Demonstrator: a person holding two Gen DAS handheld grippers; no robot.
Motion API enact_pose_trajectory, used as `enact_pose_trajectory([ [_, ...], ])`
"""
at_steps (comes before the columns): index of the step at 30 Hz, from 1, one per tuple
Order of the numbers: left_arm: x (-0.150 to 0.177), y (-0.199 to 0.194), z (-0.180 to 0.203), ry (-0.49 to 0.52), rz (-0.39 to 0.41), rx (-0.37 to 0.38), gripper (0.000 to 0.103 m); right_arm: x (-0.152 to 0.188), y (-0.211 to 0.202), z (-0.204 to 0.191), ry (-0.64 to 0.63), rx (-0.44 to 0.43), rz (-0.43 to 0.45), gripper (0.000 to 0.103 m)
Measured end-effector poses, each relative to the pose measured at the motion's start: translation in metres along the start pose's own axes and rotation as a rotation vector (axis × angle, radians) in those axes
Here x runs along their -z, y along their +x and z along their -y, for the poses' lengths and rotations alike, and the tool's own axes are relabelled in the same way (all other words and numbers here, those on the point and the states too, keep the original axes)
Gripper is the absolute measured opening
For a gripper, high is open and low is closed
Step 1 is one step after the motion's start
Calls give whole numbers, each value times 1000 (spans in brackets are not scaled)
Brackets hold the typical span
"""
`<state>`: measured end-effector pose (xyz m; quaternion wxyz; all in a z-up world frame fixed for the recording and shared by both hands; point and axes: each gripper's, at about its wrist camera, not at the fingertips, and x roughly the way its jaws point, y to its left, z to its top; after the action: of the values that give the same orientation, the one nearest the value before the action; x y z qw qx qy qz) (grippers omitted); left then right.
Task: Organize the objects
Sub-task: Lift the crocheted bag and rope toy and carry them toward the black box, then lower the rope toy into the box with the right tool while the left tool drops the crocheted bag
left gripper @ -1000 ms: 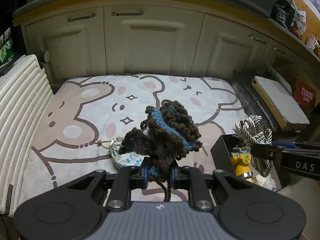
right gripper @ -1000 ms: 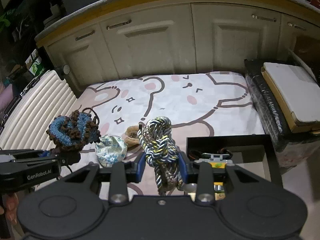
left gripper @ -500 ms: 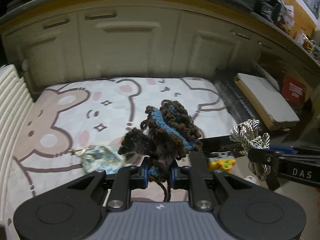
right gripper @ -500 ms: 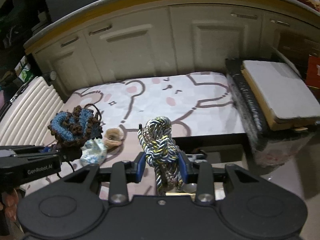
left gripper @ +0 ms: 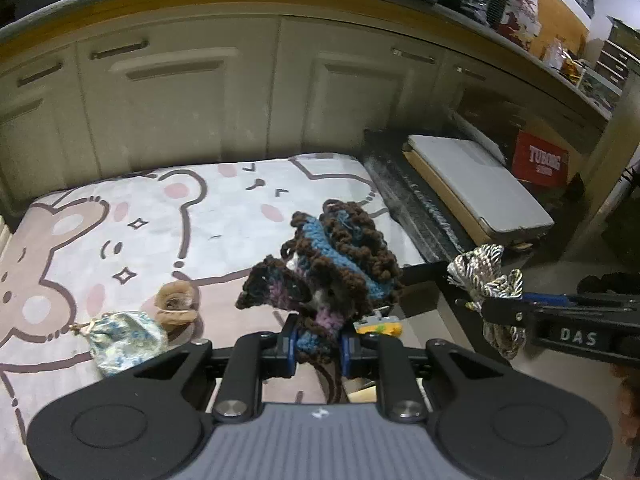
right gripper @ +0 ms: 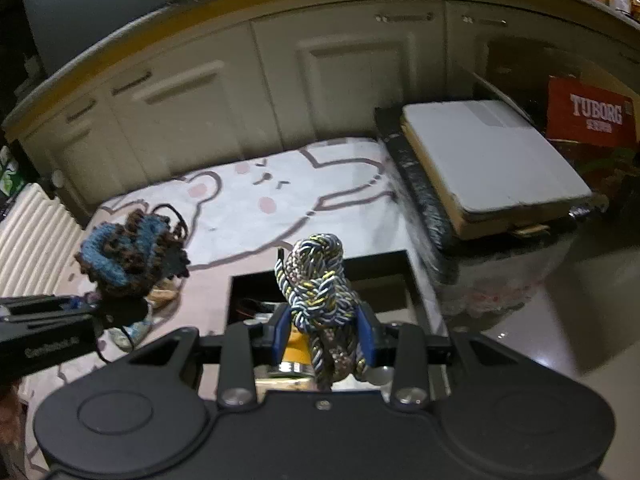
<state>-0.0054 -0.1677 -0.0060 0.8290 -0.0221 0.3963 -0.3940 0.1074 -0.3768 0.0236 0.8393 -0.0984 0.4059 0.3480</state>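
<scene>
My left gripper (left gripper: 318, 344) is shut on a brown and blue crocheted piece (left gripper: 332, 264), held above the bear-print mat (left gripper: 160, 216). It also shows in the right wrist view (right gripper: 128, 256). My right gripper (right gripper: 324, 334) is shut on a knotted multicolour rope (right gripper: 318, 276), held over the open black box (right gripper: 332, 268). The rope also shows in the left wrist view (left gripper: 486, 280). A yellow item (left gripper: 378, 326) lies in the box. A blue-patterned cloth pouch (left gripper: 122, 336) and a small tan piece (left gripper: 176, 304) lie on the mat.
Cream cabinet doors (left gripper: 180, 92) stand behind the mat. A black-wrapped bundle with a white board on it (right gripper: 488, 156) lies to the right. A red Tuborg carton (right gripper: 592, 114) stands behind it. A ribbed white panel (right gripper: 28, 236) is at the left.
Both grippers have moved to the right with their loads. The black box now lies right under the rope, and the pouch and tan piece have fallen to the left.
</scene>
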Motion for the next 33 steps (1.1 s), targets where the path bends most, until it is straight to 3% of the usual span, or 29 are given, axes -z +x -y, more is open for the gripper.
enact_pose_trajectory([
  [5,-1,8,9,-2,-4,32,21,7,24,21,25,46,-69,36],
  [9,-3,15,15,-23,-4,99,21,13,43,35,70,54,-122,36],
  [13,-5,24,24,-18,-7,127,21,21,65,36,30,107,-183,36],
  [28,-13,68,43,-39,-25,237,21,36,109,40,4,99,-318,37],
  [33,-13,92,61,41,-51,262,21,38,101,45,32,60,-337,44],
])
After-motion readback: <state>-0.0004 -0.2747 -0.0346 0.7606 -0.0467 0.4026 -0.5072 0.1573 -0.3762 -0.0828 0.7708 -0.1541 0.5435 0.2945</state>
